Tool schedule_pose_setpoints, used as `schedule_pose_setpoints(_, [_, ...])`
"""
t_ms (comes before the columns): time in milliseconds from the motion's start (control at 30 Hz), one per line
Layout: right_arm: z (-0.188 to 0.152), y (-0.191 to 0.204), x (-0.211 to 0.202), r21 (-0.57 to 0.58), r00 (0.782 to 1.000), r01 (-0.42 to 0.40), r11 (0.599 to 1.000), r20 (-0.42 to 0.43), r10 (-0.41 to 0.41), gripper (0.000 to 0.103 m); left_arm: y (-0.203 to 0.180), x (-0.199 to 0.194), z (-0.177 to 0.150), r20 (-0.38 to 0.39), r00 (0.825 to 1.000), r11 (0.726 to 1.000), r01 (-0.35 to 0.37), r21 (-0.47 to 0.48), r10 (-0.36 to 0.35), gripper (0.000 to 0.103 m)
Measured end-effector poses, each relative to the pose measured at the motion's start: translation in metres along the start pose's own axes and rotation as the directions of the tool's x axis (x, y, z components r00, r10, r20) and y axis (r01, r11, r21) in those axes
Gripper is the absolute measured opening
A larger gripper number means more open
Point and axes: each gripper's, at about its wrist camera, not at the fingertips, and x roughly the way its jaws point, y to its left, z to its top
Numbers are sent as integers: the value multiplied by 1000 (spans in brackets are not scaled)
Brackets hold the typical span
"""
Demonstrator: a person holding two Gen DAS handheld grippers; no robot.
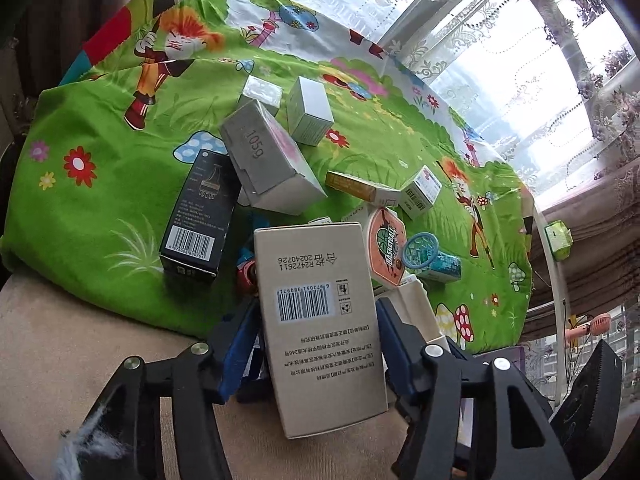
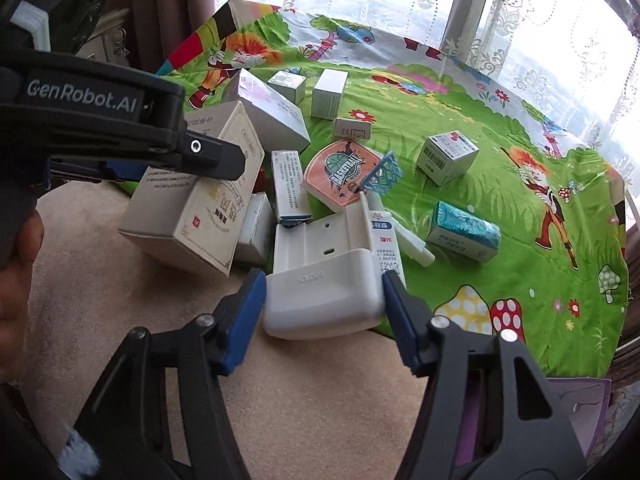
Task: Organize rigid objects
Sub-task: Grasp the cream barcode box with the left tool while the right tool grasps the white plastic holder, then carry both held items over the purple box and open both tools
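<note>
Left tongs (image 1: 318,344) clamp the beige carton (image 1: 320,320), long axis running away; right tongs (image 2: 324,316) open astride the white case (image 2: 324,300), seemingly not yet gripping.

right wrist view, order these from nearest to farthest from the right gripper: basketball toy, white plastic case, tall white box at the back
1. white plastic case, between the right gripper's fingers
2. basketball toy, middle of the pile, just beyond the case
3. tall white box, standing at the back
</note>
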Motion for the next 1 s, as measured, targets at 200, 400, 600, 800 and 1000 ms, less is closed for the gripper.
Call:
schedule_pose_setpoints(200, [-3,0,-4,12,999,-36,999,2,36,48,1,-7,-4,14,1000,1000,14,-1,-14,53])
schedule_pose_setpoints(400, [-2,5,-2,-7,1000,2,1000,-24,-2,82,4,-13,-9,26,999,1000,22,-3,-21,53])
schedule_pose_setpoints(600, [3,29,2,-193,991,133,972,-8,-137,94,9,-21,-12,56,998,1000,18,-1,-18,52])
schedule_pose_setpoints(800, [8,32,15,-270,993,97,958,-35,-111,92,18,-31,-11,88,996,1000,7,-12,-6,52])
schedule_pose_setpoints(1000, [3,21,20,-218,997,12,976,-73,-29,67,22,-35,-10,100,995,1000,6,-21,-4,52])
